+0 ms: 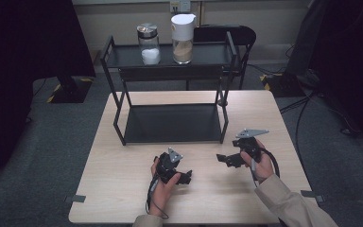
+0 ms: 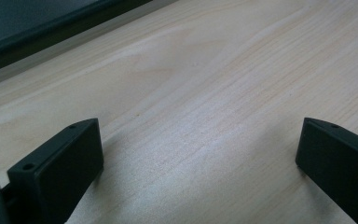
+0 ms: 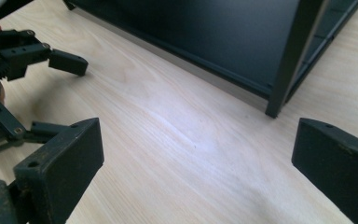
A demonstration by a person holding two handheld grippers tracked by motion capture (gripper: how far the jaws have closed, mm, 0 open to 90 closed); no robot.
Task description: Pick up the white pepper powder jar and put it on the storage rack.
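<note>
My left gripper [image 1: 187, 176] lies low over the wooden table [image 1: 123, 189] near its front middle, held in a hand and pointing right. In the left gripper view its jaws [image 2: 199, 140] stand wide open over bare wood. My right gripper [image 1: 223, 159] is a little to the right, pointing left toward it. It is open too [image 3: 196, 144], with nothing between its jaws. The left gripper [image 3: 51, 58] also appears at the upper left of the right gripper view, its fingers spread.
A black two-shelf rack [image 1: 172, 124] stands at the table's middle back; its leg [image 3: 291, 60] is close ahead of my right gripper. On its top shelf stand a glass jar of white powder [image 1: 149, 45] and a white-lidded container of tan powder [image 1: 182, 40]. A dark chair [image 1: 236, 35] stands behind.
</note>
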